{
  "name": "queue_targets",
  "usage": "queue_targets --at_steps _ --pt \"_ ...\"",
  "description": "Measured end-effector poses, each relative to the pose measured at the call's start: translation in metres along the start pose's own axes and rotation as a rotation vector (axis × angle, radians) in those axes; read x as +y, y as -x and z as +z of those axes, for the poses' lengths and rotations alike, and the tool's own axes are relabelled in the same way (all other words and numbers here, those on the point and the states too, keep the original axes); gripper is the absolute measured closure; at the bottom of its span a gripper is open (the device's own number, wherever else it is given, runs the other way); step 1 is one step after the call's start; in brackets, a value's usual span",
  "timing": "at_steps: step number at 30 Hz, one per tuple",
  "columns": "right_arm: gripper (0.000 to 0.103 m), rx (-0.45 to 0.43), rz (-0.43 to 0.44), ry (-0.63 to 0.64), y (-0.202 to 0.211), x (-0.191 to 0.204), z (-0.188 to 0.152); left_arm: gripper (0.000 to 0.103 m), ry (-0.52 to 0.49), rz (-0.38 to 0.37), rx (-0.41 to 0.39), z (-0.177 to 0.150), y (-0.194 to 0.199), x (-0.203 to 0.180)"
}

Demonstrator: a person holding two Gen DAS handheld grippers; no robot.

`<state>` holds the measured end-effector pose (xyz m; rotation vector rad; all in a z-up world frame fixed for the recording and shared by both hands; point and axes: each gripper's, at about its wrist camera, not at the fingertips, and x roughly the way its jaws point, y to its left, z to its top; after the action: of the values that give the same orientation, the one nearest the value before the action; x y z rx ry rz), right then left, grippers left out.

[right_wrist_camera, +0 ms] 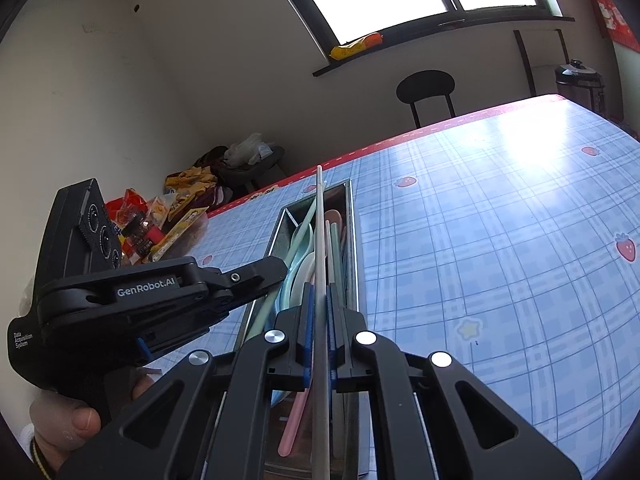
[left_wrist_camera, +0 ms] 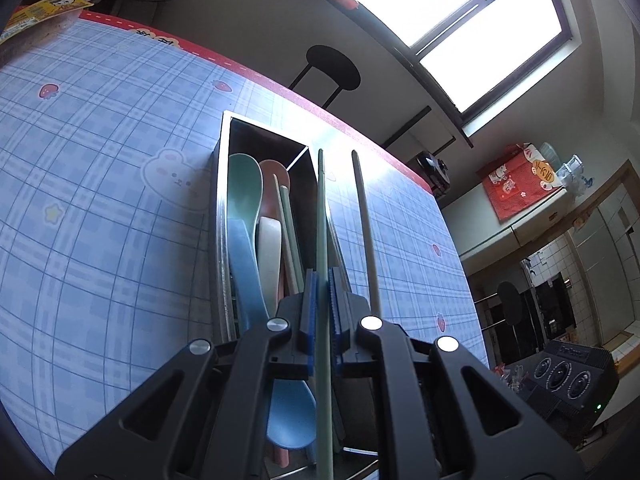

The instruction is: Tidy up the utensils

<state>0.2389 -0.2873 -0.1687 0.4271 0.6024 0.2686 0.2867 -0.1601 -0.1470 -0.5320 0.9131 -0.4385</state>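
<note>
A long metal utensil box [left_wrist_camera: 219, 216] lies on the blue plaid table and holds a green spoon [left_wrist_camera: 244, 184], a blue spoon [left_wrist_camera: 246, 268], a white spoon and several chopsticks. My left gripper [left_wrist_camera: 322, 280] is shut on a green chopstick [left_wrist_camera: 321, 216] held over the box's right side. A grey chopstick [left_wrist_camera: 365, 224] shows just right of it. In the right wrist view my right gripper [right_wrist_camera: 319, 292] is shut on that grey chopstick [right_wrist_camera: 320, 232], above the same box [right_wrist_camera: 353, 240]. The left gripper [right_wrist_camera: 276, 270] reaches in from the left over the box.
Snack packets [right_wrist_camera: 160, 224] sit at the table's far left corner. A black chair [right_wrist_camera: 426, 88] stands beyond the red table edge [right_wrist_camera: 440, 122]. A black sensor unit [left_wrist_camera: 568, 376] shows at the right in the left wrist view.
</note>
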Motion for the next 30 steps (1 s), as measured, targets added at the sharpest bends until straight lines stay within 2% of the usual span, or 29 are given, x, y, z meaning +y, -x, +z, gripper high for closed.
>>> queue_targets --at_steps 9,10,11,13,15,17,18,20,21,22,25,30 --pt "0.094 0.021 0.016 -0.033 -0.008 -0.006 -0.002 0.093 0.01 0.037 0.006 -0.003 -0.005 0.008" --pt "0.09 0.024 0.026 -0.034 -0.009 -0.006 -0.001 0.09 0.006 0.046 0.004 -0.003 -0.005 0.008" --pt "0.076 0.019 0.028 -0.035 -0.008 -0.006 0.0 0.086 0.0 0.055 -0.003 -0.003 -0.002 0.007" --pt "0.06 -0.017 0.022 -0.048 -0.003 -0.007 0.002 0.072 -0.021 0.048 -0.017 -0.002 0.004 0.003" --pt "0.054 -0.045 0.034 -0.066 0.004 -0.01 0.005 0.065 -0.054 0.053 -0.038 0.0 0.014 -0.002" --pt "0.038 -0.068 0.025 -0.073 0.009 -0.012 0.007 0.052 -0.095 0.072 -0.07 0.003 0.026 -0.007" --pt "0.035 -0.077 0.012 -0.063 0.011 -0.011 0.008 0.045 -0.117 0.084 -0.091 0.004 0.033 -0.009" --pt "0.021 -0.087 -0.022 -0.031 0.015 -0.007 0.009 0.031 -0.169 0.125 -0.133 0.006 0.049 -0.015" --pt "0.018 -0.097 -0.044 -0.014 0.018 -0.005 0.01 0.019 -0.194 0.147 -0.156 0.006 0.058 -0.017" --pt "0.013 -0.106 -0.06 0.002 0.02 -0.003 0.01 0.013 -0.217 0.167 -0.177 0.007 0.067 -0.018" --pt "0.006 -0.123 -0.095 0.049 0.026 0.003 0.011 0.009 -0.286 0.226 -0.22 0.006 0.092 -0.021" --pt "0.006 -0.17 -0.136 0.119 0.043 0.012 0.009 0.006 -0.376 0.321 -0.27 -0.002 0.132 -0.017"
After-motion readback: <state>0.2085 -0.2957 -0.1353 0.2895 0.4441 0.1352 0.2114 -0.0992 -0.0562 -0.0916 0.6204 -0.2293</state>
